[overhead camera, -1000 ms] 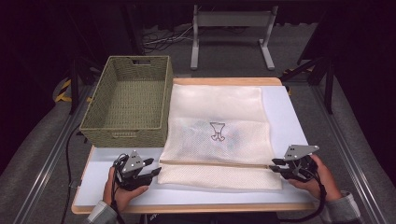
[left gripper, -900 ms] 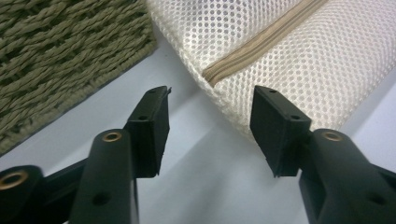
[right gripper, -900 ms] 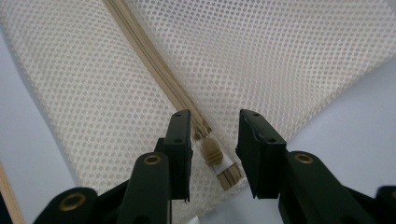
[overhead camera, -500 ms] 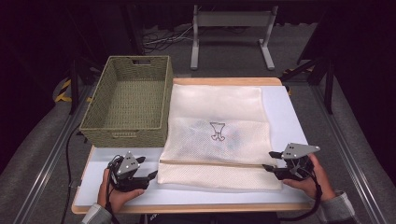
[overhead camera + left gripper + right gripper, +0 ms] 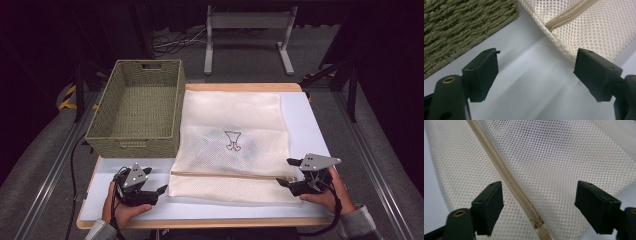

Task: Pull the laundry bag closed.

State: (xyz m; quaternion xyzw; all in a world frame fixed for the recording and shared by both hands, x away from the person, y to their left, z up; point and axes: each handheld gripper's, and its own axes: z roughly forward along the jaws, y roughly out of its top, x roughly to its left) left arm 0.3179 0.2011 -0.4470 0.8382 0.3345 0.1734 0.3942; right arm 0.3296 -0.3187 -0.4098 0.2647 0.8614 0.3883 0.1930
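As both sets of jaws finished opening, empty, the left gripper and right gripper sat at the near corners of the mesh bag, flat beside the wicker basket. Its soft, holey weave called for pinching near the zipper.

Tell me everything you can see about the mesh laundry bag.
The mesh laundry bag is cream netting, lying flat on the white table beside the wicker basket. A tan zipper runs across near its front edge, closed, its pull at the right end. A small dark item shows faintly through the mesh. No gripper jaw touches it.
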